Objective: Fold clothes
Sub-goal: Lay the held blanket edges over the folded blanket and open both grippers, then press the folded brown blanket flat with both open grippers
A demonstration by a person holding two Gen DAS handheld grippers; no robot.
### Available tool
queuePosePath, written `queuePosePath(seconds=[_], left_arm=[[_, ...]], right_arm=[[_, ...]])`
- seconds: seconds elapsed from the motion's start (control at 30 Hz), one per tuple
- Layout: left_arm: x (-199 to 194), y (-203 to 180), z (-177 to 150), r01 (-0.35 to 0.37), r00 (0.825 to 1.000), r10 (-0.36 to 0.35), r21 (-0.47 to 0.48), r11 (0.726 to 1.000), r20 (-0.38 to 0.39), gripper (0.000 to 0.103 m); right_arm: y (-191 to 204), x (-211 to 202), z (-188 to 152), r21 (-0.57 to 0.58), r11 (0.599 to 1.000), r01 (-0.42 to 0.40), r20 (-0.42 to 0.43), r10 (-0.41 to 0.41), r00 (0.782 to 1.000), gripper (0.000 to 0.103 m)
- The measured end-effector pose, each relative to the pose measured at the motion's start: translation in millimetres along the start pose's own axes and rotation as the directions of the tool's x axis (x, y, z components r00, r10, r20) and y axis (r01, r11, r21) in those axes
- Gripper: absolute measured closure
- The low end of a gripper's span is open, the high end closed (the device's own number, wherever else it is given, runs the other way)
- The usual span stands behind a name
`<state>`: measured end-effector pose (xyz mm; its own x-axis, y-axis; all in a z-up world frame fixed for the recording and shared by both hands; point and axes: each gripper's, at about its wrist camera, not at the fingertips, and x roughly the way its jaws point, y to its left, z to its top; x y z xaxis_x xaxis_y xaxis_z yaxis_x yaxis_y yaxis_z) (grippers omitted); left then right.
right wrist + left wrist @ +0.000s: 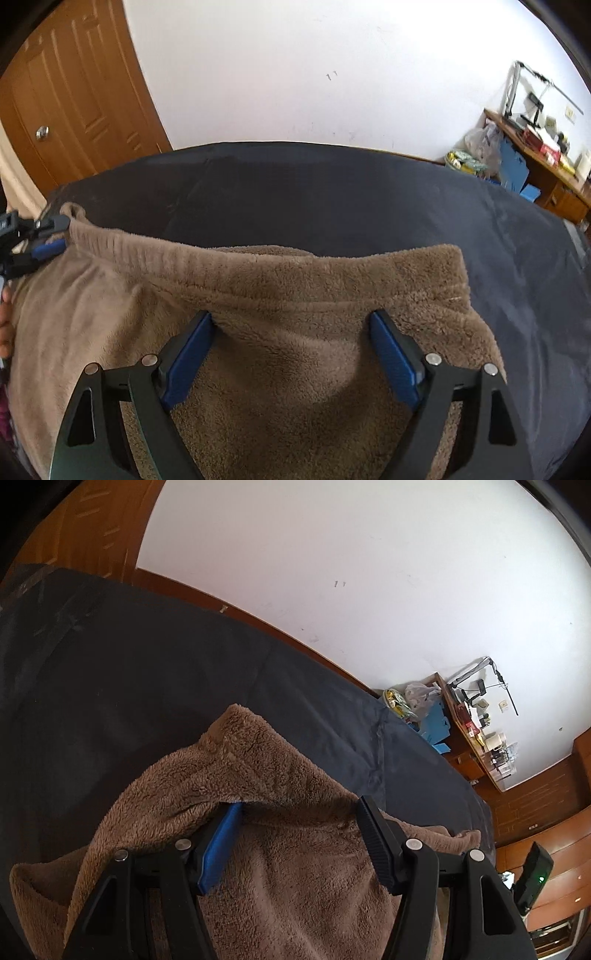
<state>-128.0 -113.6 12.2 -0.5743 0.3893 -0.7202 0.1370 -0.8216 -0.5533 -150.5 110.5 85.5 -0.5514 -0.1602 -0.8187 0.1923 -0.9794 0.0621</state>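
Observation:
A brown fleece garment [240, 760] [295, 280] lies spread on a dark bed cover [129, 683] [332, 192], its ribbed hem toward the far side. My left gripper [300, 803] [61, 234] is at the garment's left hem corner. Its jaws are apart, a fold of fleece drapes over the tip of one blue-padded finger [221, 842], and the other finger rests on the cloth. My right gripper [291, 314] hovers low over the garment's right half with its jaws wide and fleece lying between them, unpinched. A person's hand [5, 325] shows at the left edge.
A white wall runs behind the bed. A wooden door [74, 103] stands at the far left. A cluttered wooden desk [546, 155] [480, 738] with plastic bags and blue boxes beside it sits at the far right. A black device with a green light [533, 878] is near the wood cabinets.

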Motion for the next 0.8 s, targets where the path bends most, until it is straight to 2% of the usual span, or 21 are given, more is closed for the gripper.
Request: queuePosePath(seconds=[0.1,0.27,0.33,0.4,0.57,0.7,0.8], left_arm=[[-18.8,10.5,-9.7,0.01,1.0,-0.011,0.013,1.0,0.005,0.037],[-54.3,22.3,-24.3,0.042,0.999,-0.042,0.052,0.998,0.017,0.037],[-63.9,22.2,-31.6,0.021,0.999,-0.025,0.102,0.995,0.039,0.037],[-69.5,22.7,-39.1,-0.032,0.998,0.023,0.147,0.989,0.06,0.037],[-68.4,32.6,-55.7,-0.117,0.993,0.112,0.192,0.974,0.034,0.037],[-65.9,38.0,-64.8,-0.133,0.991,0.128,0.224,0.965,0.037,0.037],[-64.7,36.9,-71.7,-0.147,0.989,0.136,0.265,0.953,0.058,0.036]], right_arm=[[-1.6,-3.8,-3.7,0.005,1.0,0.008,0.021,-0.008,1.0,0.015],[6.5,-41.2,-13.6,0.004,0.999,0.042,0.111,-0.042,0.993,0.014],[12.5,-57.4,-19.2,-0.011,0.999,0.043,0.147,-0.041,0.988,0.014],[20.4,-68.2,-24.3,-0.035,0.999,0.028,0.155,-0.022,0.988,0.014],[35.1,-61.2,-39.7,-0.087,0.996,0.011,0.105,-0.002,0.994,0.014],[33.3,-42.0,-62.0,-0.08,0.997,0.005,0.026,-0.003,1.0,0.013],[25.7,-29.8,-65.3,-0.046,0.999,-0.025,0.014,0.025,1.0,0.006]])
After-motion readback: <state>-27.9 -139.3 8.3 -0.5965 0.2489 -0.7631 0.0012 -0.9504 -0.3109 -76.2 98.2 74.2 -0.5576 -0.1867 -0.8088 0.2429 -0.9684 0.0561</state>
